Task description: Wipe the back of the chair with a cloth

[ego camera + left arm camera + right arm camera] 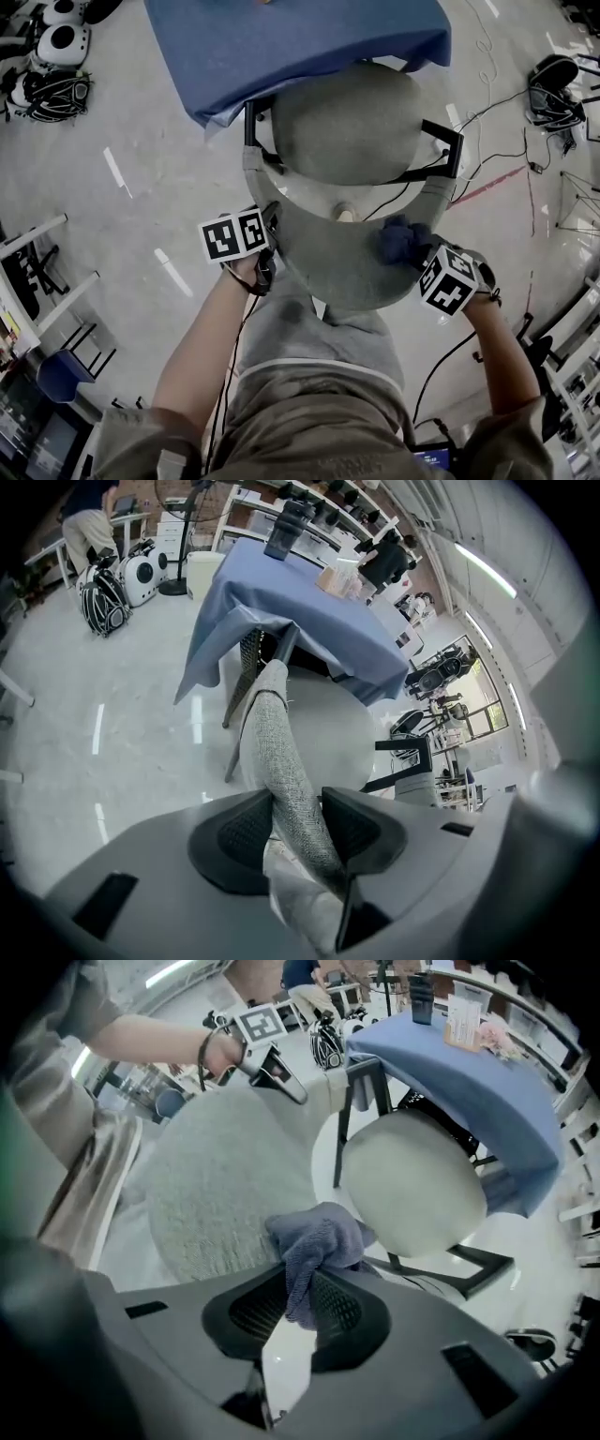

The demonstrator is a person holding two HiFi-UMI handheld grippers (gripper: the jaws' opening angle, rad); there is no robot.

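Left gripper [298, 829] clamped the stiff chair back [272, 733] at its edge; right gripper [305, 1302] pinched the cloth [321, 1237], judged soft and light, by one fold.

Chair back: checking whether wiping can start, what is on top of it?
A blue cloth, gripped by the right gripper, lies on the rim of the chair back; the left gripper clamps that rim too. The fabric beneath the cloth is hidden.

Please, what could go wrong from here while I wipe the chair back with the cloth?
1. The right gripper pinches only a narrow fold of the blue cloth. Rubbing might pull it out.
2. The left gripper clamps just the thin edge of the chair back. If that hold slips, wiping pressure may push the chair back away.
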